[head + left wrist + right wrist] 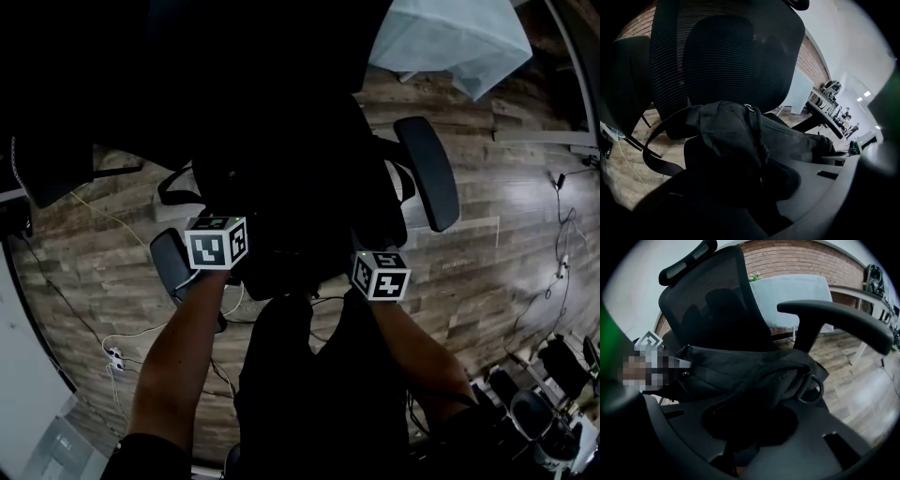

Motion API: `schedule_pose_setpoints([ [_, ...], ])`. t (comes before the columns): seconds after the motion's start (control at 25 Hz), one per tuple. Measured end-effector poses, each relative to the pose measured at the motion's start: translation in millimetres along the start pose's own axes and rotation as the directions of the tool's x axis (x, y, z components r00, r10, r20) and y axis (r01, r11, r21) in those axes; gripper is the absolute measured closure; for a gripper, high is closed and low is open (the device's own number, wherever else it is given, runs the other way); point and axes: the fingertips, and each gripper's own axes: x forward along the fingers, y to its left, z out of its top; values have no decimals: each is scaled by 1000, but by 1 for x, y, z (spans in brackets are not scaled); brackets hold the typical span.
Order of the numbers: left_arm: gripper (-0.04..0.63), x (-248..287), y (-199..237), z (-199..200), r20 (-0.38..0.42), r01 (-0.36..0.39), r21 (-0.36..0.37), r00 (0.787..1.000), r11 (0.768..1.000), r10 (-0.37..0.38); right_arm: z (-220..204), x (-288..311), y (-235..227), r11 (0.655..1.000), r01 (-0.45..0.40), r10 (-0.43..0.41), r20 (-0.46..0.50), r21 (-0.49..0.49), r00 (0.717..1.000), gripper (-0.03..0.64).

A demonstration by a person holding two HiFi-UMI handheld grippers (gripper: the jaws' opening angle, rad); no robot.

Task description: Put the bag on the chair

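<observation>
A black bag (281, 216) hangs between my two grippers over the black mesh office chair (427, 173). In the left gripper view the bag (736, 136) bunches in front of the chair's mesh back (722, 51), with a strap (656, 140) looping down on the left. My left gripper (757, 185) is shut on a fold of the bag's fabric. My right gripper (740, 427) is shut on the bag (750, 369) beside a ring (811, 387), next to the chair's armrest (834, 315). The head view shows their marker cubes (217, 242) (382, 275). Whether the bag rests on the seat I cannot tell.
The chair stands on a wood plank floor (506, 225). A white covered table (450, 37) lies beyond it. Cables (112, 356) trail at the left, and another dark chair (47, 169) stands there. Black gear (553, 412) sits at the lower right. People stand far off (846, 122).
</observation>
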Motion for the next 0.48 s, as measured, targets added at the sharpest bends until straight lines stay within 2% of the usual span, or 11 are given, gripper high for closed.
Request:
schedule_pose_setpoints([
  [0.28, 532, 15, 13, -17, -32, -37, -33, 999, 999, 36, -4, 20, -3, 1000, -20, 19, -33, -7, 999, 525],
  [0.48, 529, 21, 24, -18, -51, -61, 3, 997, 998, 61, 1, 32, -1, 999, -40, 39, -22, -14, 999, 525],
])
